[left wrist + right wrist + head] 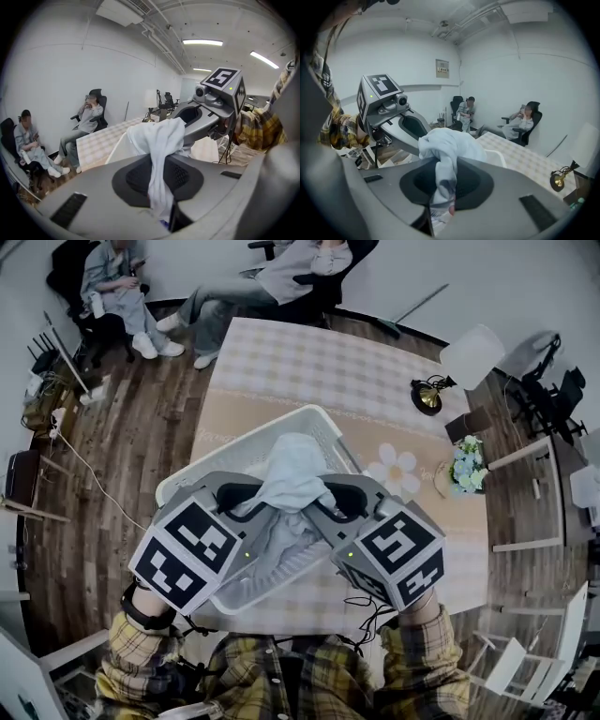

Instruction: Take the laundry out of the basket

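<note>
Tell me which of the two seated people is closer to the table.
The person leaning back at the table's far end, feet by its corner. The other person sits apart, further left, by the wall.

A pale blue-white garment [295,470] is bunched and held above the white slotted basket [225,444], pinched at 2 sides by the left gripper [246,497] and right gripper [336,501]. The basket is positioned at the table's [309,352] near-left corner, with grey laundry [274,542] contained inside.
</note>
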`<state>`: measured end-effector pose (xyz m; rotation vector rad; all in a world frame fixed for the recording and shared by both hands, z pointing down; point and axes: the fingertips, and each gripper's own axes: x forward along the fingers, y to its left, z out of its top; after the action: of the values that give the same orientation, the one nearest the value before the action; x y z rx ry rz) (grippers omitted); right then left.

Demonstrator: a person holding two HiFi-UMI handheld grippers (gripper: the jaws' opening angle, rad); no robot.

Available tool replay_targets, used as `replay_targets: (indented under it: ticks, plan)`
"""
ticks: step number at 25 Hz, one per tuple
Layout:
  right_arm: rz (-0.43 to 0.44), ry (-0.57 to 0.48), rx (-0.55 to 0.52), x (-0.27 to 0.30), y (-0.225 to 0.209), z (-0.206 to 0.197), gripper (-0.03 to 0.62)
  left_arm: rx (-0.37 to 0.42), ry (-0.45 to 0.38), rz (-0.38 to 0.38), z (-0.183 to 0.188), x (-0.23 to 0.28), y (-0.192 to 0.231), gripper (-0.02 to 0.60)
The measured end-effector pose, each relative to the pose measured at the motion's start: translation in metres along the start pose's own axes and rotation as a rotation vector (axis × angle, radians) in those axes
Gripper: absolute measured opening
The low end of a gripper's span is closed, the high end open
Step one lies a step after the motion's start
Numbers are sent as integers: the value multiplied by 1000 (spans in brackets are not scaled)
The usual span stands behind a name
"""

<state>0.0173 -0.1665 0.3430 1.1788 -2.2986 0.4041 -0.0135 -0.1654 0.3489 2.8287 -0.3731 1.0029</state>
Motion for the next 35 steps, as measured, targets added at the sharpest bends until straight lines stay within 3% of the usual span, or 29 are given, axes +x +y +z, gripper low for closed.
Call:
replay_targets:
  ticks: [12,17,27,35]
  plan:
    - [-44,-179,-42,-123,-48,-4,87,64,-105,91,101,24,-82,69]
    - [-78,-205,-67,-152,-59,-16,87,105,-134,112,117,39,-106,69]
    - [-150,-207,-46,-234,-99,-64,87,154,-143,76,165,92,-181,69]
    - [-215,-195,11,-269,-114,-110,87,186,-119,9,170,129,-224,69]
